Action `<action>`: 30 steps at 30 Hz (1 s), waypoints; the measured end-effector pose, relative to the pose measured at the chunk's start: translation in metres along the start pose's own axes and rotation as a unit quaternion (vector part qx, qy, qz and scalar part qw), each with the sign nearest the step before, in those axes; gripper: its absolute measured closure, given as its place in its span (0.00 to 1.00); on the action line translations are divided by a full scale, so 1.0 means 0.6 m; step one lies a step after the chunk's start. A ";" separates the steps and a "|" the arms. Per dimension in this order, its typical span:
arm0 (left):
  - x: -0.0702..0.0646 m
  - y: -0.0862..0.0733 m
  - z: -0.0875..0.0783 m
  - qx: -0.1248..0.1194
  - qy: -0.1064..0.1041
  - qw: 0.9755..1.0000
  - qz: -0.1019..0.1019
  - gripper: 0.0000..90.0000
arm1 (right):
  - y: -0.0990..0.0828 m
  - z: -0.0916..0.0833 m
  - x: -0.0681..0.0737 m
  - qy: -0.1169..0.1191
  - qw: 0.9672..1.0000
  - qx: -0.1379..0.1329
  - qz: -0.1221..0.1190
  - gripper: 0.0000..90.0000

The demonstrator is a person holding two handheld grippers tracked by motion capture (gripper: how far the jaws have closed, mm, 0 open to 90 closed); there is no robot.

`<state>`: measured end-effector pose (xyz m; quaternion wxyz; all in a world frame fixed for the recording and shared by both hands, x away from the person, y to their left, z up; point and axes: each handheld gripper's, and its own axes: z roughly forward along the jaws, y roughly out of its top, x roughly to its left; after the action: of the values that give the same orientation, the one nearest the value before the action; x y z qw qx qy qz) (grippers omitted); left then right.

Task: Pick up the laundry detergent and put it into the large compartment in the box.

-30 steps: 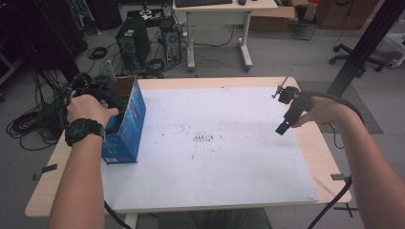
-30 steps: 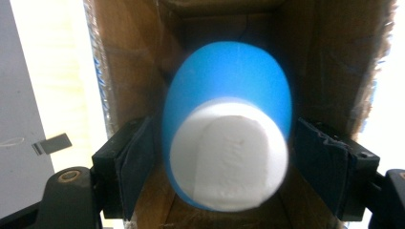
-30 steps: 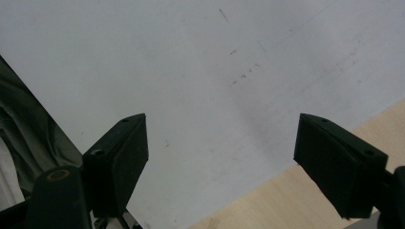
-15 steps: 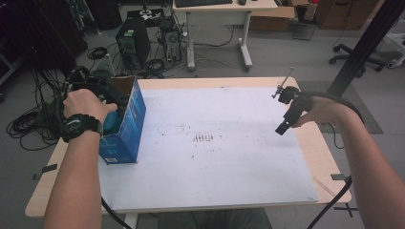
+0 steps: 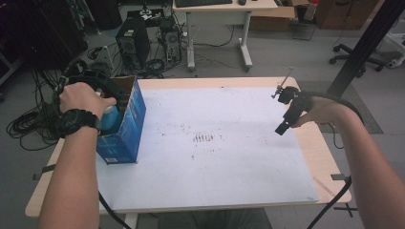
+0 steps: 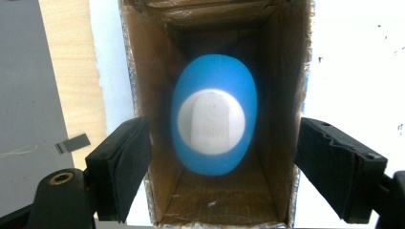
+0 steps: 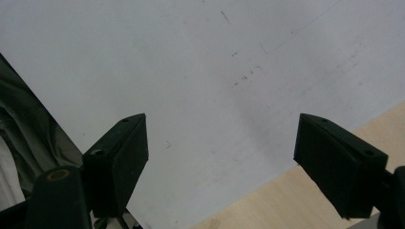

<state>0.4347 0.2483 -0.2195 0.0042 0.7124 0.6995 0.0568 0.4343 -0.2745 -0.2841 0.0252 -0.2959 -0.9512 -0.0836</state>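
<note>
A blue carton [image 5: 125, 125] with an open top stands on the left of the white sheet [image 5: 215, 143]. Inside it lies a blue oval bottle with a white cap [image 6: 215, 129], also glimpsed under the hand from above [image 5: 111, 119]. My left gripper [image 6: 222, 131] hangs over the carton's mouth [image 6: 143, 71]. Its jaws have just been opening and stand wider than the carton, with the pads [image 6: 126, 162] touching nothing. My right gripper [image 5: 282, 128] hovers over the sheet's right side, open and empty [image 7: 222, 126].
The sheet covers most of a wooden table [image 5: 325, 157]. On the floor behind the left corner are computer towers [image 5: 130, 40] and coiled cables [image 5: 28, 124]. A desk [image 5: 219, 9] stands at the back, and a black post [image 5: 363, 43] rises at the right.
My left hand has lifted a little above the carton. The right hand and its gripper have stayed where they were.
</note>
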 end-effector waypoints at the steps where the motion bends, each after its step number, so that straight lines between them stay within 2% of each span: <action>1: -0.001 0.000 -0.002 -0.002 0.000 1.000 0.002 0.22 | 0.000 0.000 0.000 0.000 1.000 0.001 -0.001 0.21; 12: -0.005 0.000 -0.025 -0.013 0.004 1.000 0.015 0.20 | 0.000 -0.001 0.001 0.000 1.000 0.001 -0.001 0.21; 19: -0.010 0.000 -0.036 -0.021 -0.002 1.000 0.022 0.19 | 0.000 -0.001 0.001 0.000 1.000 0.000 -0.002 0.21; 30: -0.040 0.005 -0.066 -0.041 -0.005 0.998 0.055 0.16 | 0.000 -0.006 0.002 -0.004 1.000 -0.001 -0.002 0.21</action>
<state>0.4340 0.2212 -0.1816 0.0332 0.7493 0.6563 0.0821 0.4335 -0.2743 -0.2803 0.0210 -0.2946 -0.9517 -0.0839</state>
